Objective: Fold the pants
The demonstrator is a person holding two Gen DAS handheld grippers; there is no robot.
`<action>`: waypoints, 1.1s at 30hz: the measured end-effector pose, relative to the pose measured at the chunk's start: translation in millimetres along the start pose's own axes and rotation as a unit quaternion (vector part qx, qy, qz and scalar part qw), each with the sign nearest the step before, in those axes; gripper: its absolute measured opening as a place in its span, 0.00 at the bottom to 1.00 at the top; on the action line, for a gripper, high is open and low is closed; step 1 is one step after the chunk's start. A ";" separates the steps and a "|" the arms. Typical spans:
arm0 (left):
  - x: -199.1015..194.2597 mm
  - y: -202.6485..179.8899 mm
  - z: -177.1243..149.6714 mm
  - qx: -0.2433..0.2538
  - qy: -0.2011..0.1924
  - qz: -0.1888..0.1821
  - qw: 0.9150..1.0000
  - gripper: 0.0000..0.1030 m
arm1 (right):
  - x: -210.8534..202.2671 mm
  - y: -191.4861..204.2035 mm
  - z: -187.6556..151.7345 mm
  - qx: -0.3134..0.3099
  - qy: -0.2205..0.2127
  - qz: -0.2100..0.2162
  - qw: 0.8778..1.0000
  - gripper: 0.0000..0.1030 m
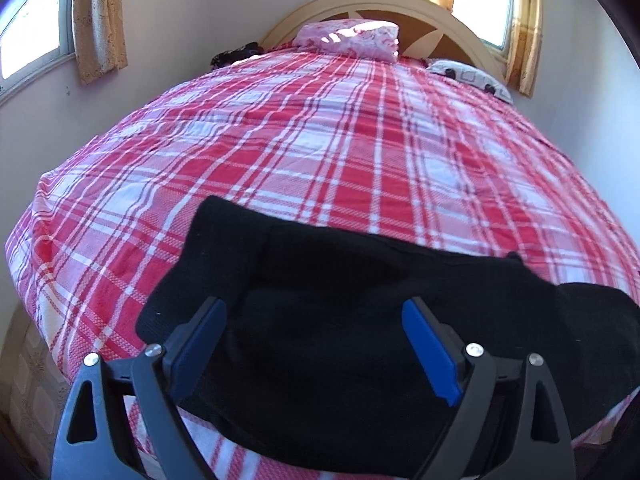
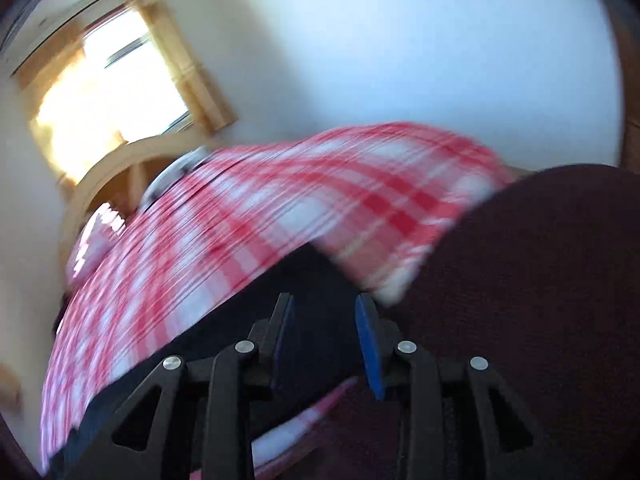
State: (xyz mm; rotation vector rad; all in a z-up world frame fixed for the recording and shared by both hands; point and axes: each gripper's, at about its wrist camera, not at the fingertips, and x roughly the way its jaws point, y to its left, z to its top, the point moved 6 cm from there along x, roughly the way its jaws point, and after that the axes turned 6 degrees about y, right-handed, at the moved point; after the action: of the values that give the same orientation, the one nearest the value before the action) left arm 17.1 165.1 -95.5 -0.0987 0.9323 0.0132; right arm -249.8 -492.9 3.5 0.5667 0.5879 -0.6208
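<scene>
Black pants [image 1: 360, 320] lie folded in a broad bundle near the front edge of a bed with a red and white plaid sheet [image 1: 320, 140]. My left gripper [image 1: 316, 308] hovers over the bundle, its blue pads [image 1: 428, 344] far apart, and nothing is pinched between them. The right wrist view is blurred. There the pants [image 2: 240, 340] show as a dark band across the sheet [image 2: 280, 200]. My right gripper [image 2: 324, 300] stands over that band with a clear gap between its pads, and I see no fabric gripped.
A wooden headboard [image 1: 384, 0], a pink pillow [image 1: 352, 38] and a white patterned pillow [image 1: 472, 78] stand at the far end. Curtained windows [image 1: 36, 32] flank the bed. The left bed edge drops to the floor [image 1: 28, 392]. Dark maroon fabric [image 2: 540, 280] fills the right wrist view's right side.
</scene>
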 end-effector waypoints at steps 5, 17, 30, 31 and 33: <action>-9.9 -14.1 -5.7 0.039 -0.020 0.017 0.999 0.90 | 33.3 104.8 -56.9 -0.149 0.056 0.052 0.986 0.33; 4.7 5.0 -9.8 0.016 0.000 0.027 1.000 0.89 | 54.7 112.7 -73.4 -0.165 0.066 -0.011 0.984 0.34; -8.7 -105.9 16.2 0.126 -0.023 -0.064 0.990 0.89 | 21.9 304.5 -185.8 -0.321 0.127 0.231 0.910 0.35; -1.4 -114.0 15.6 0.141 -0.017 -0.049 0.989 0.89 | 23.5 311.5 -196.4 -0.330 0.134 0.235 0.905 0.35; 17.1 -123.5 11.0 0.161 0.013 -0.027 0.986 0.89 | 30.4 316.2 -209.9 -0.342 0.148 0.235 0.898 0.35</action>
State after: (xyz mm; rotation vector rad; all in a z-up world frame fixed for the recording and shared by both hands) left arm 42.7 42.6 -93.0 0.1756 0.9456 -0.1897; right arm -86.8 -155.8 -65.6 0.1154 0.8666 0.1531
